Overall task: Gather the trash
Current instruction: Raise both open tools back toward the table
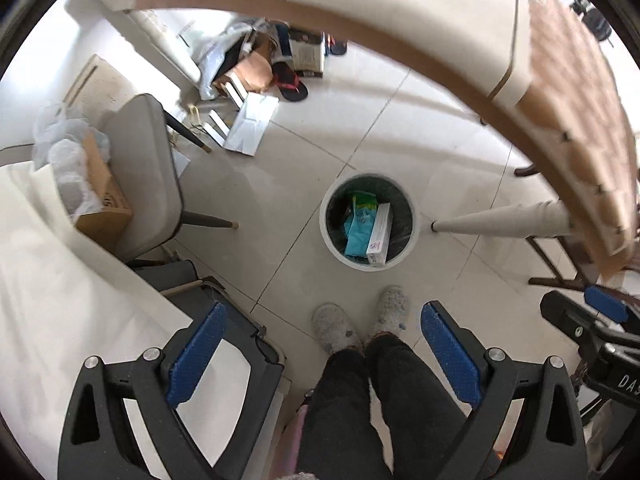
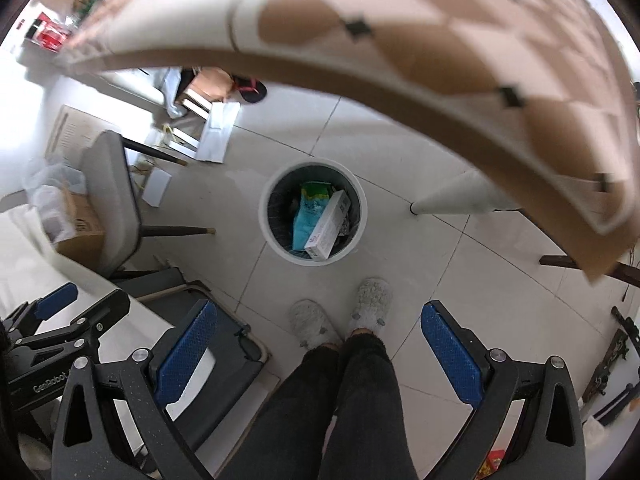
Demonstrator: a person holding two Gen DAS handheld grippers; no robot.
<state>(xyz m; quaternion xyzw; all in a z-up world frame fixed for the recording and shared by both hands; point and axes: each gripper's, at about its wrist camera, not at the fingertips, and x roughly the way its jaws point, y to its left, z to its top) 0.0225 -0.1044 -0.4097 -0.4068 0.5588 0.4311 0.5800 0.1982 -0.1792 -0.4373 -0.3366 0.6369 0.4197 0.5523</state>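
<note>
Looking straight down, you have the trash bin (image 1: 370, 222) on the tiled floor (image 1: 304, 168) just ahead of your slippers (image 1: 360, 320), near the centre of both wrist views. Inside it lie a teal-and-green packet (image 1: 360, 222) and a white carton (image 1: 379, 234), the carton leaning against the packet toward the bin's 4 o'clock side. A dark liner shows around them.

Your left gripper (image 1: 322, 344) hangs above your legs with its blue pads (image 1: 200, 352) spread wide and nothing between them. Your right gripper (image 2: 320, 340) is the same: released, empty, pads (image 2: 450, 354) well apart. Each gripper shows at the edge of the other's view, so you hold them side by side.

From the bin, a table leg (image 1: 500, 222) stands just beside it at 3 o'clock, under the patterned tablecloth (image 1: 560, 100) that arcs across the top. A grey chair (image 1: 148, 176) sits at 9 o'clock, with a cardboard box (image 1: 106, 204) and plastic bags (image 1: 64, 140) beyond it. Toward 11 o'clock, well apart from the bin, lie loose white papers (image 1: 252, 124), more bags, boxes and a sandal (image 1: 290, 84).

Judging by this, part of the job is done: two items are already binned and you carry nothing. The scattered pile at 11 o'clock may hold more trash, though which pieces count as trash cannot be told.
</note>
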